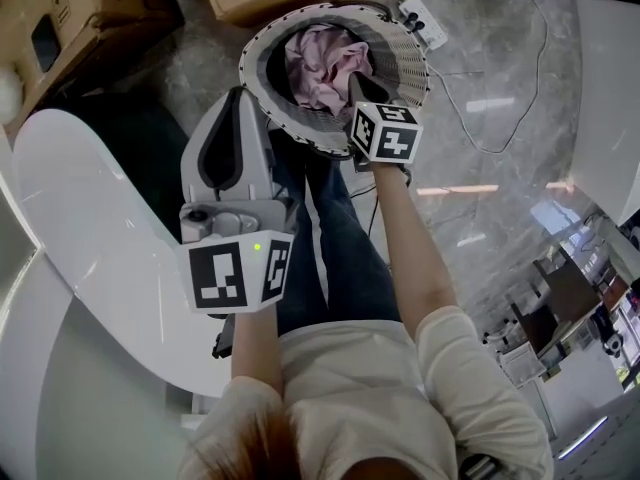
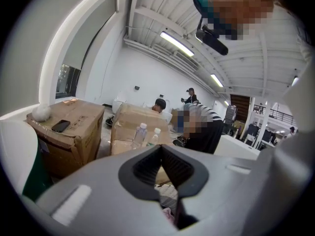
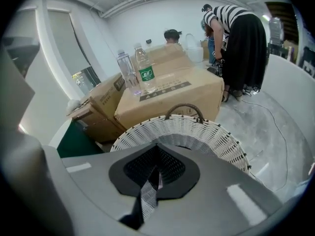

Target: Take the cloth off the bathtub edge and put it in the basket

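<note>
A pink cloth [image 1: 320, 63] lies bunched inside the white woven basket [image 1: 415, 63] on the marble floor, in the upper middle of the head view. My right gripper [image 1: 358, 80] hangs over the basket's opening, pointing down into it, shut with nothing between its jaws. In the right gripper view the jaws [image 3: 157, 147] meet above the basket's rim [image 3: 197, 132]. My left gripper [image 1: 240, 93] is beside the basket's left rim, also shut and empty. Its tips [image 2: 161, 147] touch, and a bit of pink cloth [image 2: 169, 213] shows below them. The white bathtub edge [image 1: 90, 228] curves along the left and is bare.
Cardboard boxes [image 1: 80, 18] stand behind the basket; one carries two water bottles [image 3: 145, 70], another a phone [image 2: 60, 126]. A power strip [image 1: 422, 20] and its cable lie on the floor to the right. People stand in the background [image 3: 236, 43].
</note>
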Demonstrator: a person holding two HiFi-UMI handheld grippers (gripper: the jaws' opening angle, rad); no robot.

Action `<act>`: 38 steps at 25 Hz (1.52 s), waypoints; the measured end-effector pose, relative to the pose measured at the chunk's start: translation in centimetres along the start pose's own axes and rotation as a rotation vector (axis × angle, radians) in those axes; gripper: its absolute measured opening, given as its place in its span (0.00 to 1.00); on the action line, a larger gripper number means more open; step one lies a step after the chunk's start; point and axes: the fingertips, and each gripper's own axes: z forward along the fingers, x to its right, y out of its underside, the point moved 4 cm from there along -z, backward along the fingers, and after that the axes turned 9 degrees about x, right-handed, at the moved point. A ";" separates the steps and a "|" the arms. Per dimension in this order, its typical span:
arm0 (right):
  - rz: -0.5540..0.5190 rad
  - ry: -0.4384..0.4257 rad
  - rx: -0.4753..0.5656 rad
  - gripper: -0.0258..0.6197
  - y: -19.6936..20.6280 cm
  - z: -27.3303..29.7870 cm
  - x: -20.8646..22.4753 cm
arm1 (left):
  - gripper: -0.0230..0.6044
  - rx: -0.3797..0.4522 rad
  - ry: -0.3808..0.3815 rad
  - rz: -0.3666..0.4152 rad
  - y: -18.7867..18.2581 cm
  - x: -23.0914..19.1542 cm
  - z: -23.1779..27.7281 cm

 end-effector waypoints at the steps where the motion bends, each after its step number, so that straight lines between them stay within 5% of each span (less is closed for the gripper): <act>1: 0.006 -0.001 0.017 0.04 -0.5 -0.5 -0.2 | 0.11 0.008 -0.001 -0.001 -0.3 -0.1 -0.1; 9: 0.092 -0.011 0.156 0.04 -5.9 -6.2 -2.0 | 0.11 0.059 -0.012 -0.012 -3.7 0.2 -0.8; 38: -0.066 -0.291 0.408 0.04 -21.3 -24.4 -14.6 | 0.11 0.202 -0.005 0.138 -20.4 -2.5 -8.9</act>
